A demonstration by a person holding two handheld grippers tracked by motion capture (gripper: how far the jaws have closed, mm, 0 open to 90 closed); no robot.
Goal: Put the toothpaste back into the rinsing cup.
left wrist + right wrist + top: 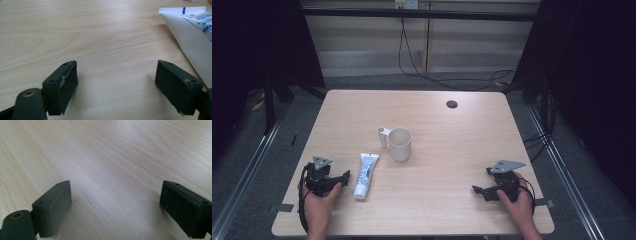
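A white toothpaste tube (pixel 365 175) with blue print lies on the wooden table (pixel 452 145), cap end toward the front edge. Behind it stands a cream mug (pixel 400 143) with its handle to the left. My left gripper (pixel 343 178) rests on the table just left of the tube, held by a hand, jaws wide open and empty. In the left gripper view the tube (pixel 195 37) lies just beyond the right jaw, with bare wood between the jaws of my left gripper (pixel 116 76). My right gripper (pixel 479 190) sits at the front right, open over bare wood (pixel 115 202).
A dark round cable hole (pixel 452 104) is set in the table's far right area. Black cables (pixel 412 60) trail on the floor behind the table. Metal rails (pixel 242 170) run along both sides, and dark curtains stand left and right.
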